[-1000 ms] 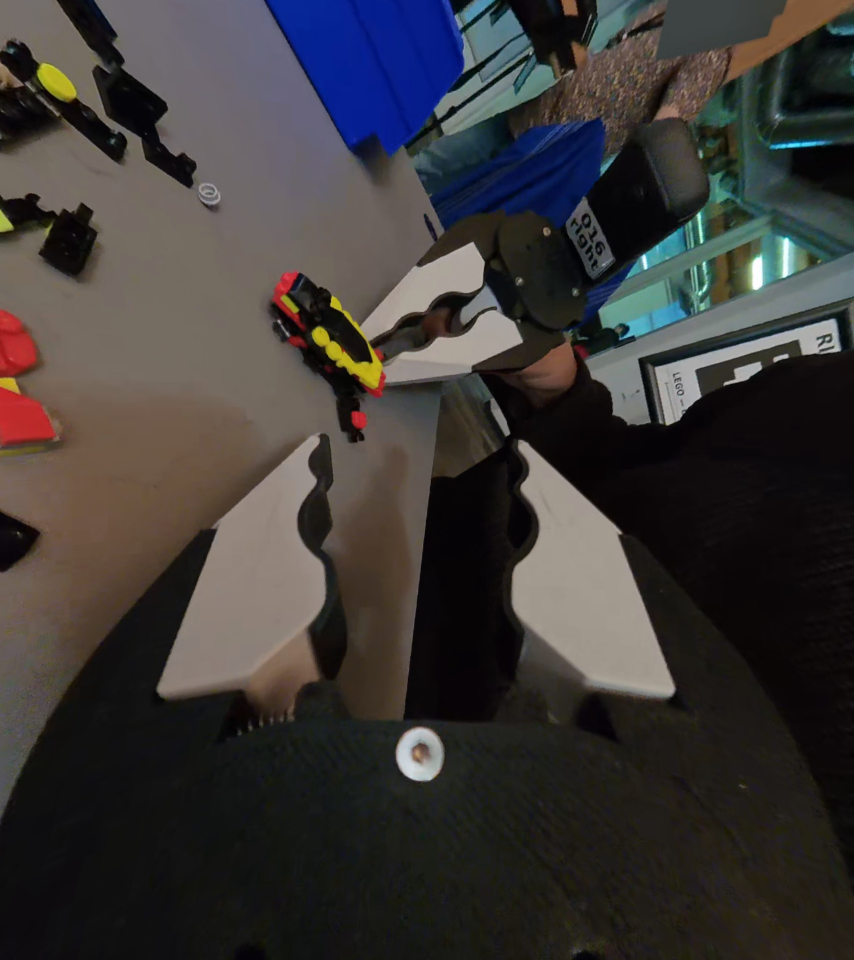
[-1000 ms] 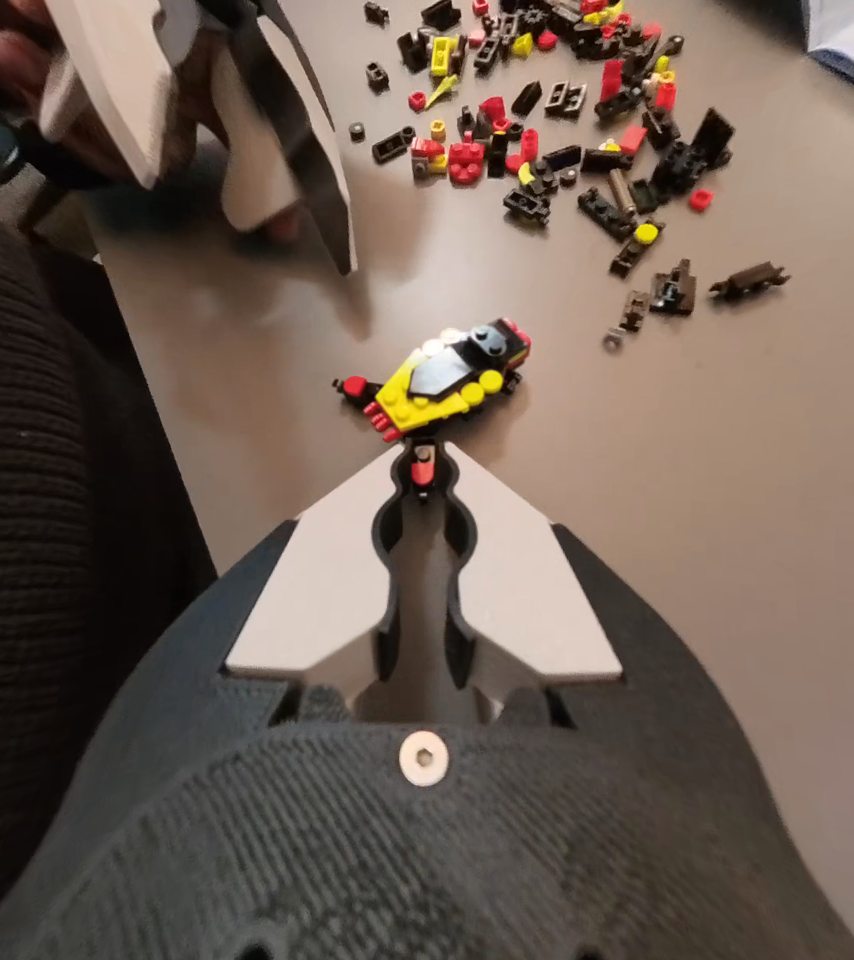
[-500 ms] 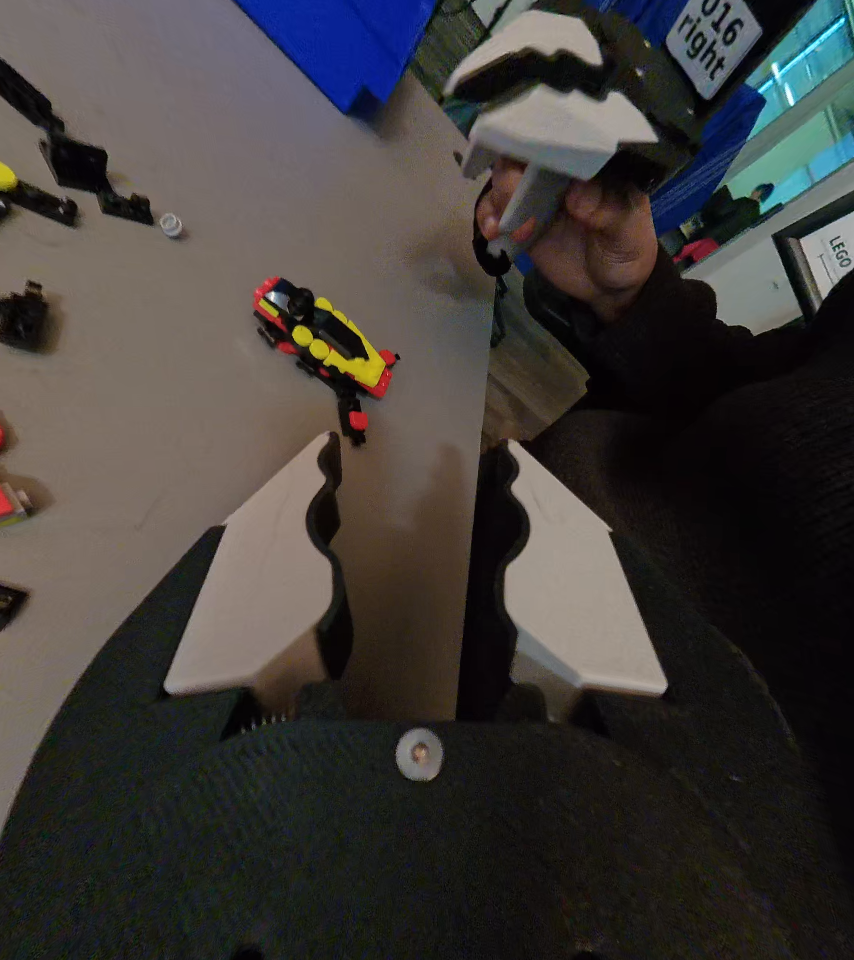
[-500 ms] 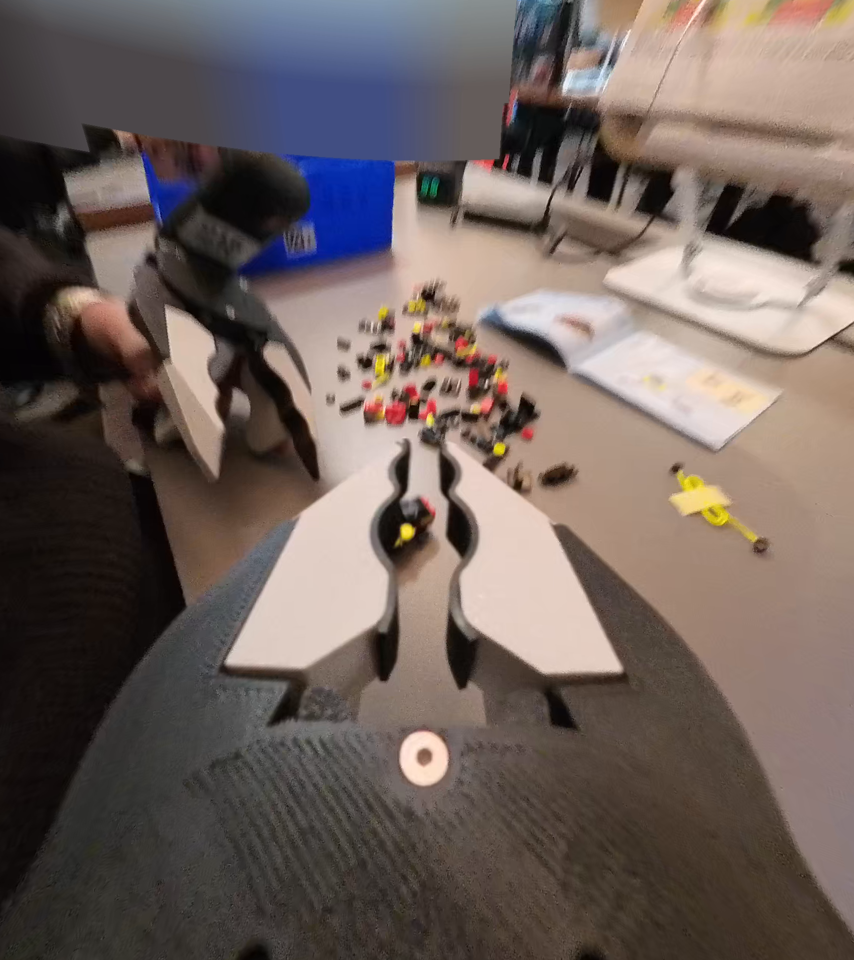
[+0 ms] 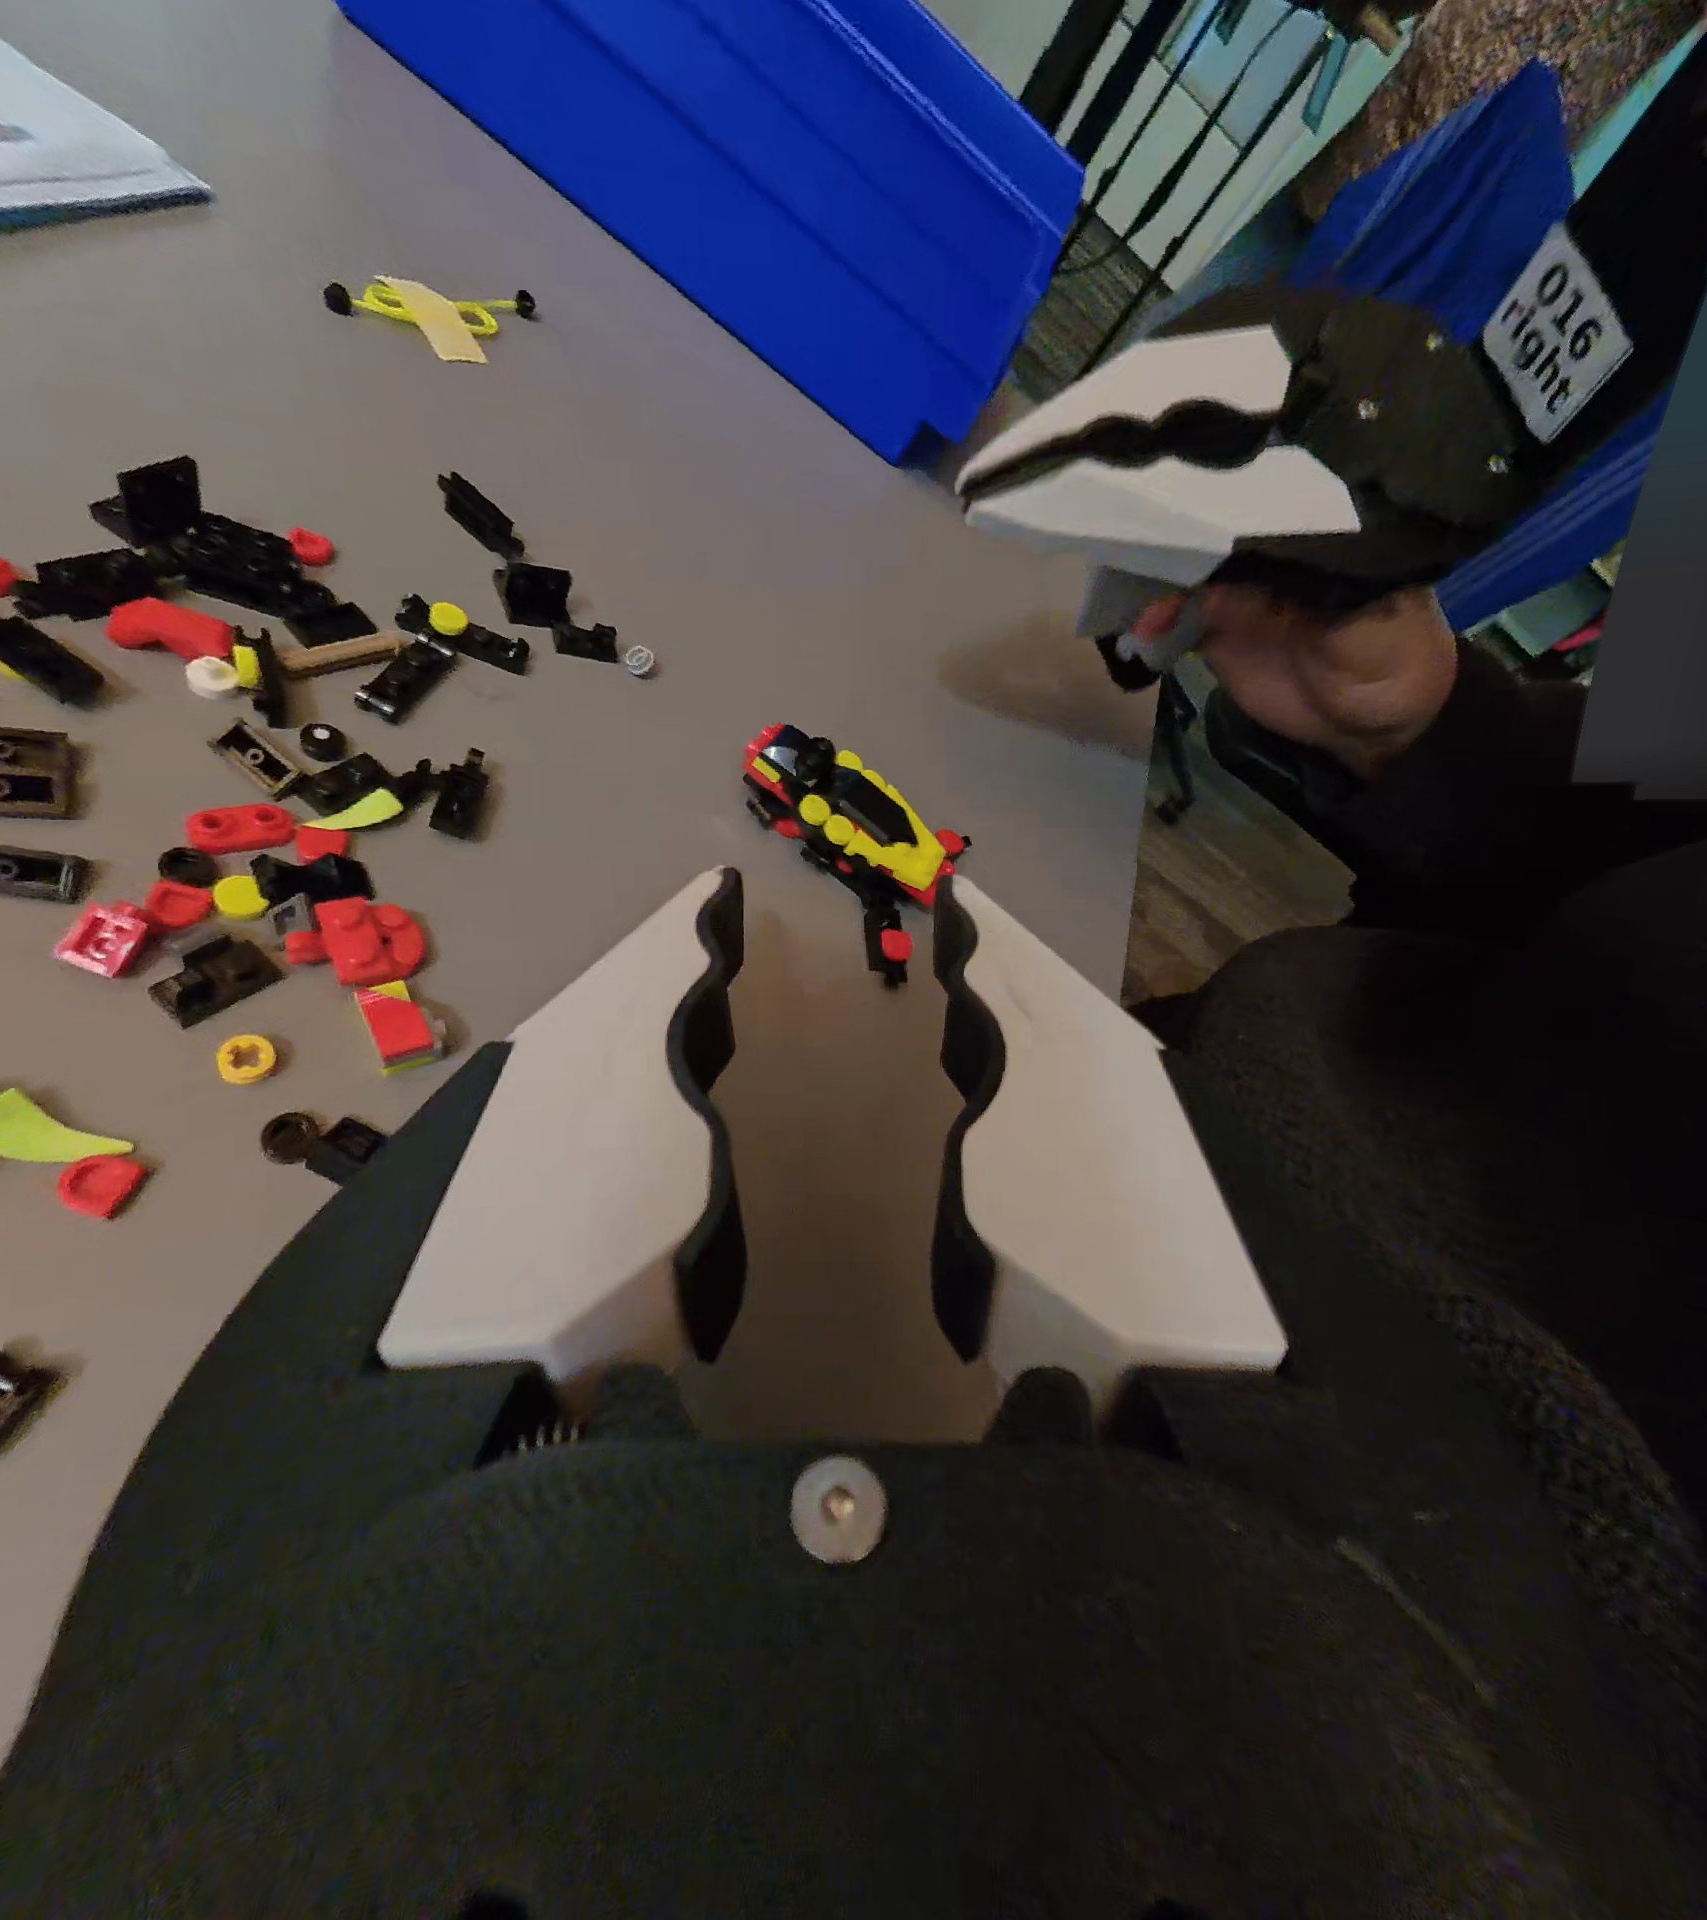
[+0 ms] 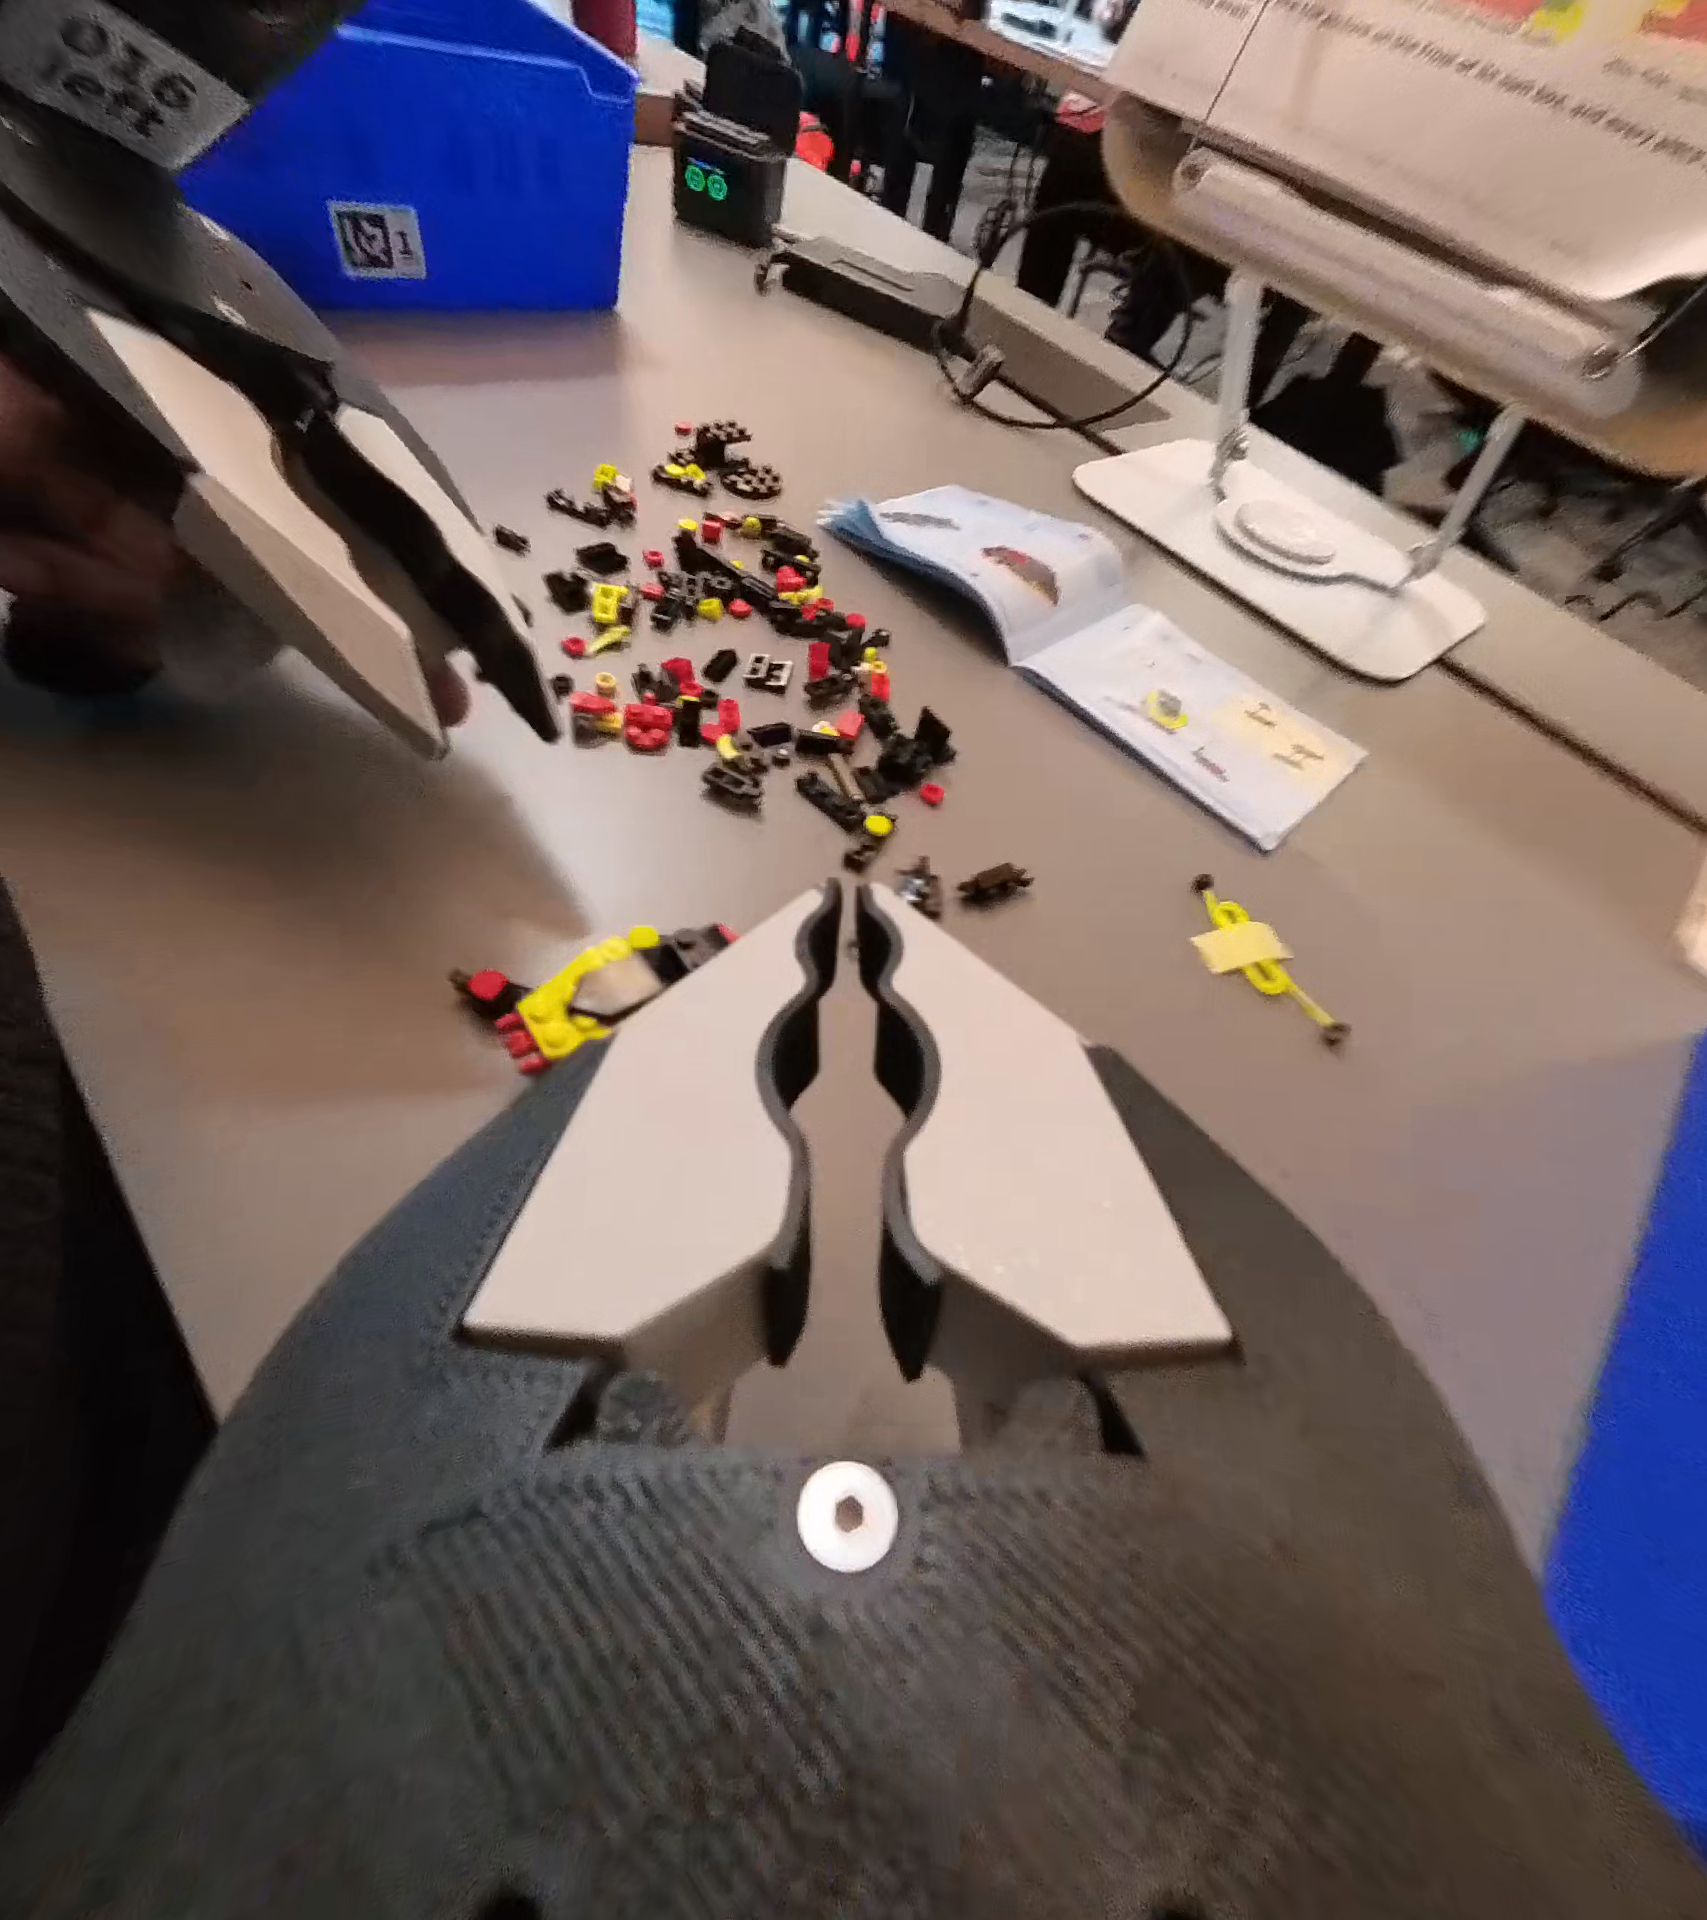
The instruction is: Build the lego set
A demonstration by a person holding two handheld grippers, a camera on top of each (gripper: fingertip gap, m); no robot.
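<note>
Grey tabletop (image 5: 828, 416), small brick model near its edge, both your grippers above it.

From your left wrist, your left gripper (image 5: 833, 894) stands with fingers apart and bare, tips just short of the yellow, red and black brick-built vehicle (image 5: 849, 821); loose red, black and yellow bricks (image 5: 205, 790) lie to its left. From your right wrist, your right gripper (image 6: 849, 894) has fingertips all but together on nothing, the vehicle (image 6: 579, 987) partly hidden beside its left finger.

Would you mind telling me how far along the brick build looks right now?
Done: a small yellow, red and black model stands assembled on the grey table. In hand: nothing; the left tool is open just short of it, the right tool shut, holding nothing. Left: many loose bricks lie unused.
</note>
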